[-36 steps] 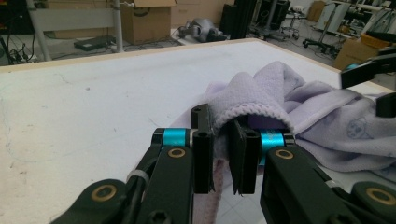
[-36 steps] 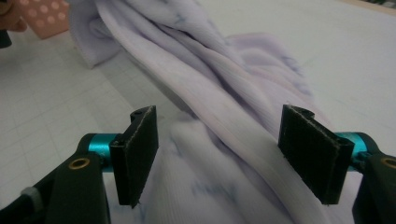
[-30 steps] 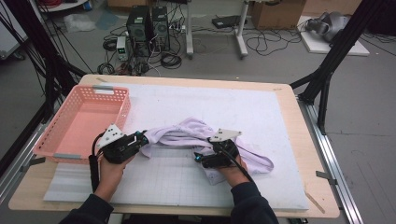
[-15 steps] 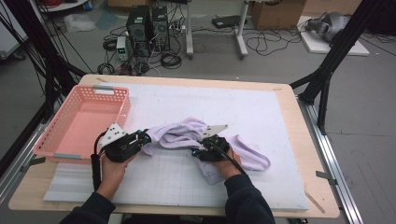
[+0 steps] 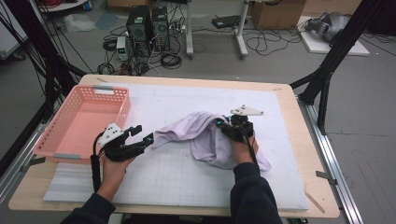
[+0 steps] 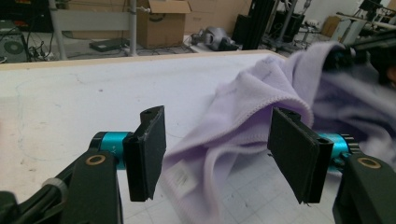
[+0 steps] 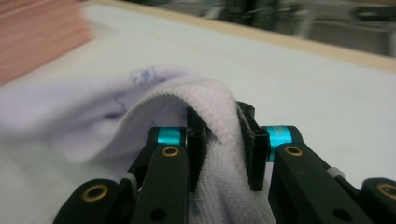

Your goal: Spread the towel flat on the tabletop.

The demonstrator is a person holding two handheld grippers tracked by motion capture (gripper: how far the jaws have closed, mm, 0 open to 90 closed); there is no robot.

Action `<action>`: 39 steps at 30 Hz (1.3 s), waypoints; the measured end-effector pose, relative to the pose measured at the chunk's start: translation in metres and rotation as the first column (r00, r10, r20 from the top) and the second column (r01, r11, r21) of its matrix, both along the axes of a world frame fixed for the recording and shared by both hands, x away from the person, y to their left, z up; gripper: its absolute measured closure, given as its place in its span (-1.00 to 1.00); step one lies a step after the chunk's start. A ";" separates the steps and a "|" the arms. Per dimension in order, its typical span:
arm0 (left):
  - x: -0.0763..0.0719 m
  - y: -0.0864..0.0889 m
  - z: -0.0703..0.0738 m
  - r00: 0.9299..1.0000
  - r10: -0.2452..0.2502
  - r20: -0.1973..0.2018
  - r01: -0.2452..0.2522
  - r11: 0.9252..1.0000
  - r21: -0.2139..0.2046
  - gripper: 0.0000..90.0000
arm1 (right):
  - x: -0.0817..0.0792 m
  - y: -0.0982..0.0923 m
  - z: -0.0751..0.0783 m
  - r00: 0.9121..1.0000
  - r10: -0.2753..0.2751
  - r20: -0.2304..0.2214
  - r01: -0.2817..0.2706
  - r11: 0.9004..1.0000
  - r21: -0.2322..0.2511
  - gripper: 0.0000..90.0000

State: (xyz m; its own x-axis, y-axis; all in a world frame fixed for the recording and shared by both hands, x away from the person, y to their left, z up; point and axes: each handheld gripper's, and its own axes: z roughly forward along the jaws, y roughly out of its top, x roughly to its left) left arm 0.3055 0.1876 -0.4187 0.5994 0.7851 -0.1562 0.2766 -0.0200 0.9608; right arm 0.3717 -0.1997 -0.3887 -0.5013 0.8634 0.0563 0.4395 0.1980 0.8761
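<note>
Nearest to us, our two forearms in dark sleeves come in over the front edge of the tabletop [image 5: 280,196], which carries a white gridded mat [image 5: 187,172].

Our left gripper [image 5: 140,139] hovers low over the mat, just beside the front right corner of the pink basket [image 5: 70,126]. Its fingers [image 6: 147,151] have just been opening and now stand well apart. In the left gripper view the near end of the lilac cloth [image 5: 201,135] lies between them, a hemmed fold arching close to the right-hand finger, but neither pad presses on it.

A little farther in, our right gripper [image 5: 223,127] is raised above the mat with the grey three-cornered plate on top. Its fingers [image 7: 196,140] have just been closing, and in the right gripper view they pinch a stitched edge of the cloth, which humps over and runs down between the pads.

The cloth itself sits in the middle of the tabletop, rumpled. One end trails toward the left gripper, the bulk gathers under the right hand, and a flap spreads on the mat near the right wrist.

Beyond, the basket rests along the left side of the tabletop. Past the far edge, on the floor, stand computer towers [image 5: 149,25] amid loose cables.
</note>
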 end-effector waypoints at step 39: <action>-0.001 -0.004 -0.008 0.996 -0.079 -0.031 0.080 0.996 0.041 -0.16 | -0.065 -0.027 -0.007 0.963 0.258 0.073 -0.250 0.963 -0.100 -0.53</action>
State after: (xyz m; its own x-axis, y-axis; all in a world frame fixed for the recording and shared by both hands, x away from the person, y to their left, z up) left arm 0.3042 0.1831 -0.4270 0.6555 0.7417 -0.1420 0.3006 -0.0837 0.9501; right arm 0.3067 -0.2264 -0.3957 -0.7043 0.7068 -0.0670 0.2897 0.3723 0.8817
